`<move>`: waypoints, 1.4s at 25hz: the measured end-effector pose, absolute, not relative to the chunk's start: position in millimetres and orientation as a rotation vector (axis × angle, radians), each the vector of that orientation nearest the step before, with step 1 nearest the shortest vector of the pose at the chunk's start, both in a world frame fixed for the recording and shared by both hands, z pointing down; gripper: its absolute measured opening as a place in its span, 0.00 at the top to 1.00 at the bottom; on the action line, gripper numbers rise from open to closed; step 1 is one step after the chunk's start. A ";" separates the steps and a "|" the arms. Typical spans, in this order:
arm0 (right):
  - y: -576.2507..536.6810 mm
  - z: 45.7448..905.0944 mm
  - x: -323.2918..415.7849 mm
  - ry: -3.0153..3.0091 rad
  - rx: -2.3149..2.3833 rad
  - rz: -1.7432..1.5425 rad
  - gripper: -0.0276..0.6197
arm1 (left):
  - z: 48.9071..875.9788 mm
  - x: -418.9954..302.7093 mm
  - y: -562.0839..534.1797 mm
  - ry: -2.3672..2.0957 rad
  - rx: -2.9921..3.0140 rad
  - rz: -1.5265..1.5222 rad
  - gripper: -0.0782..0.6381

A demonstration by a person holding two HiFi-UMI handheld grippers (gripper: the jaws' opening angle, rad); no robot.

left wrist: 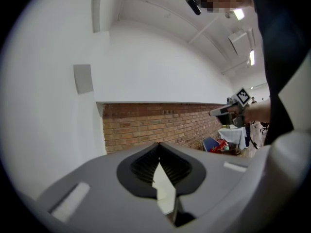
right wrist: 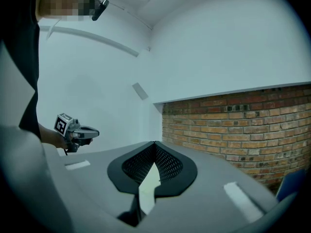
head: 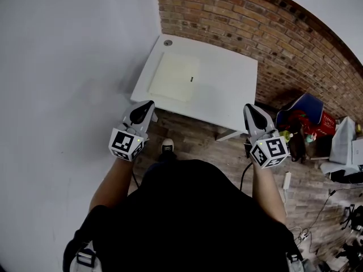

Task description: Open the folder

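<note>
A pale cream folder (head: pixel 174 76) lies flat and closed on the left half of a white table (head: pixel 229 92), with a small dark label near its right edge. Both grippers hover short of the table's near edge, pointing level at it. My left gripper (head: pixel 148 104) is off the near left corner, its jaws shut with nothing between them (left wrist: pixel 158 145). The right gripper (head: pixel 248 107) is off the near right corner, and its jaws also meet at the tips, empty (right wrist: pixel 154 143). Each gripper view shows the other gripper at its side, the right gripper (left wrist: pixel 228 110) and the left gripper (right wrist: pixel 77 132).
A brick wall (head: pixel 272 33) runs behind the table and a white wall (head: pixel 68 67) stands to its left. A round cable hole (head: pixel 168 42) sits at the table's far left corner. Red and blue items (head: pixel 306 118), cables and boxes crowd the wooden floor at the right.
</note>
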State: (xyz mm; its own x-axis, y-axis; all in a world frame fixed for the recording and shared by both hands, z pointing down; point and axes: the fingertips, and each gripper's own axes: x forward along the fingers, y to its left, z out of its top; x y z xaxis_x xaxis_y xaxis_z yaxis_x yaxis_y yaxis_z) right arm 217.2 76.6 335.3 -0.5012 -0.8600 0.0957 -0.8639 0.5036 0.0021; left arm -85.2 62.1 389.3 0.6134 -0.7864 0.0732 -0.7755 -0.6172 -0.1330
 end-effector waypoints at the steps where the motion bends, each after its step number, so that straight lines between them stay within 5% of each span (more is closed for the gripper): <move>1: 75.0 334.5 215.8 -2.658 1.512 0.079 0.96 | 389.8 -84.8 60.1 1.330 -2.748 -0.195 0.89; 35: -64.3 356.0 155.5 -2.597 1.468 0.227 0.96 | 392.1 -81.8 -92.9 1.053 -2.675 -0.360 0.89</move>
State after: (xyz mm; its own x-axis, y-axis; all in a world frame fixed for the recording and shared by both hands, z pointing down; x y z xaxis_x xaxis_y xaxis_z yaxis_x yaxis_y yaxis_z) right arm 155.5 -64.3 356.0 -0.5102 -0.8356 0.2035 -0.8583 0.5099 -0.0578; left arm -81.8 -92.9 392.1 0.7094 -0.6911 0.1382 -0.6310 -0.7102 -0.3122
